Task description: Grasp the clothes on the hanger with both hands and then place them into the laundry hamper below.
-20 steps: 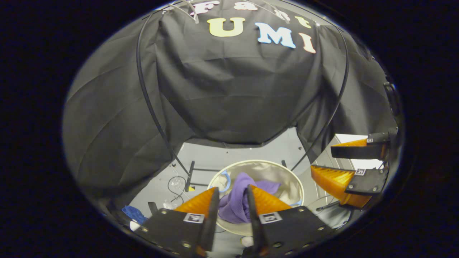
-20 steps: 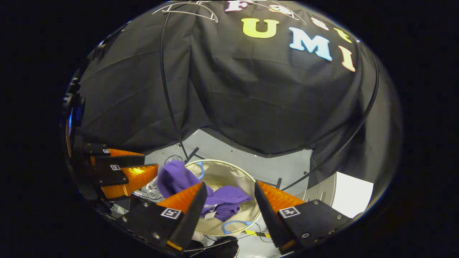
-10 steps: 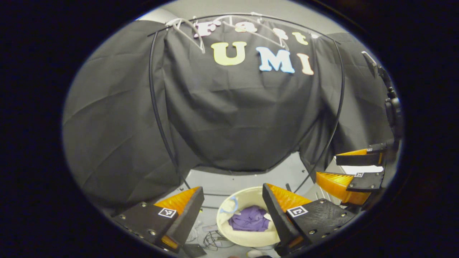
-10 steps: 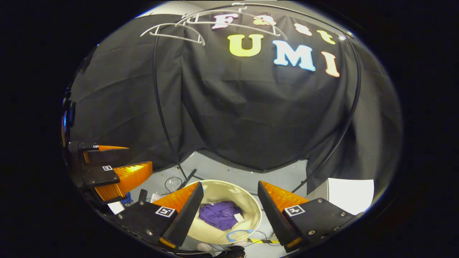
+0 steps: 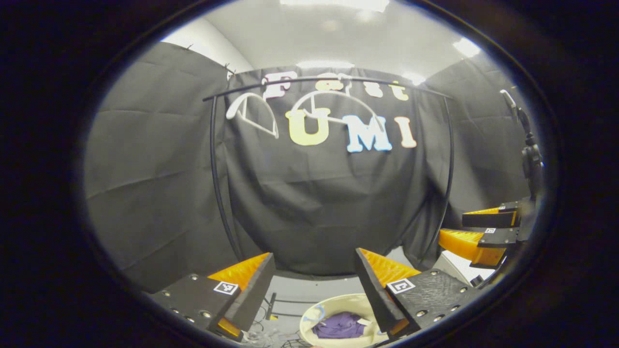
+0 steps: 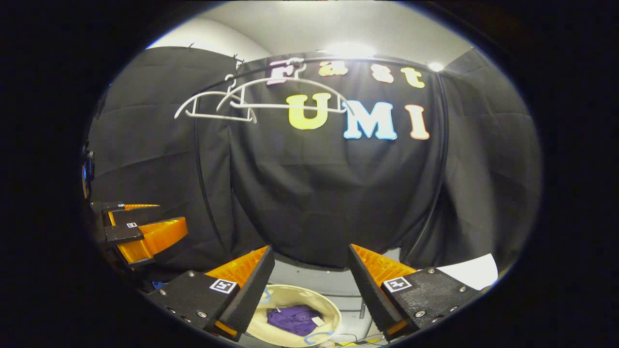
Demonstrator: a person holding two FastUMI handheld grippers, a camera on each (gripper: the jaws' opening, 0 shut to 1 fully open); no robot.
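A purple garment [image 5: 338, 325] [image 6: 294, 320] lies crumpled inside the round cream laundry hamper [image 5: 309, 323] [image 6: 261, 326] on the floor below. My left gripper [image 5: 314, 263] is open and empty, raised well above the hamper. My right gripper [image 6: 309, 261] is likewise open with nothing between its fingers. Two bare white hangers [image 5: 251, 113] [image 6: 271, 101] hang on the black rail [image 5: 329, 81] up high. In the left gripper view the right gripper [image 5: 476, 232] shows at the right edge; in the right gripper view the left gripper [image 6: 145, 232] shows at the left edge.
The black clothes rack's upright bars [image 5: 215, 183] [image 6: 203, 193] stand in front of the black cloth wall. Cables [image 5: 271, 333] lie on the grey floor beside the hamper. A white panel [image 6: 471, 270] sits low on the right.
The left gripper opened and let go of the purple garment, which dropped into the hamper. Both grippers then rose and tilted upward, so the hamper sank low and the hangers came into view.
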